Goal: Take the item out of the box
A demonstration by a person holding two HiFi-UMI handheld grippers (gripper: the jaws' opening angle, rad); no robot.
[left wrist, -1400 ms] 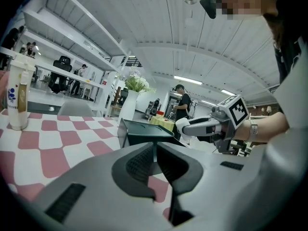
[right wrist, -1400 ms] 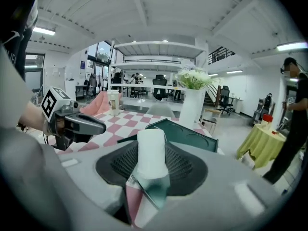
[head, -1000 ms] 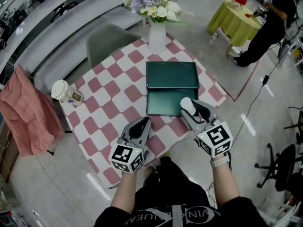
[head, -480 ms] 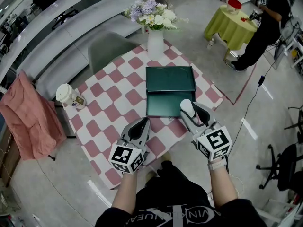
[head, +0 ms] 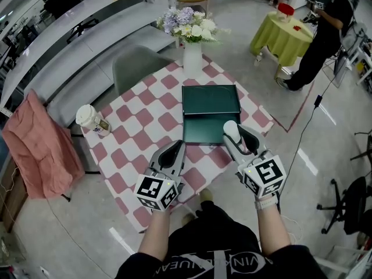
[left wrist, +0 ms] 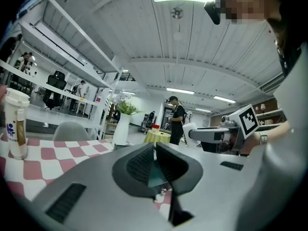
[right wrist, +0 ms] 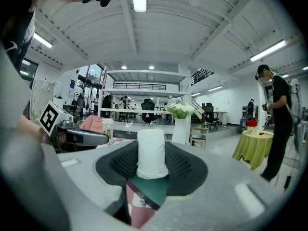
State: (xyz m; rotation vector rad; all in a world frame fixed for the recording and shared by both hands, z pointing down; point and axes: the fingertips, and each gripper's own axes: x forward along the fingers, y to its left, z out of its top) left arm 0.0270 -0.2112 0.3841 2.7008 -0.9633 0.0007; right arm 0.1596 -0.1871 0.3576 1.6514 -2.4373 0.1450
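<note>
An open dark green box (head: 210,114) lies on the red-and-white checked table (head: 142,121), its lid (head: 210,98) folded back on the far side. My right gripper (head: 238,135) is shut on a white cylindrical item (head: 231,129), held above the box's near right corner. In the right gripper view the white item (right wrist: 152,150) stands upright between the dark pads, with the green box (right wrist: 150,189) below. My left gripper (head: 174,152) hovers over the table's near edge, left of the box, shut with nothing in it. In the left gripper view the left gripper (left wrist: 155,157) points at the box.
A white vase of flowers (head: 192,54) stands behind the box. A paper cup (head: 89,118) sits at the table's left corner. A grey chair (head: 137,66) is at the far left side, a pink cloth (head: 39,145) further left. A yellow-green table (head: 283,32) and a person (head: 326,22) are far right.
The head view has shifted a little. Both grippers keep nearly the same places, and the right one still holds the white item by the box's near edge.
</note>
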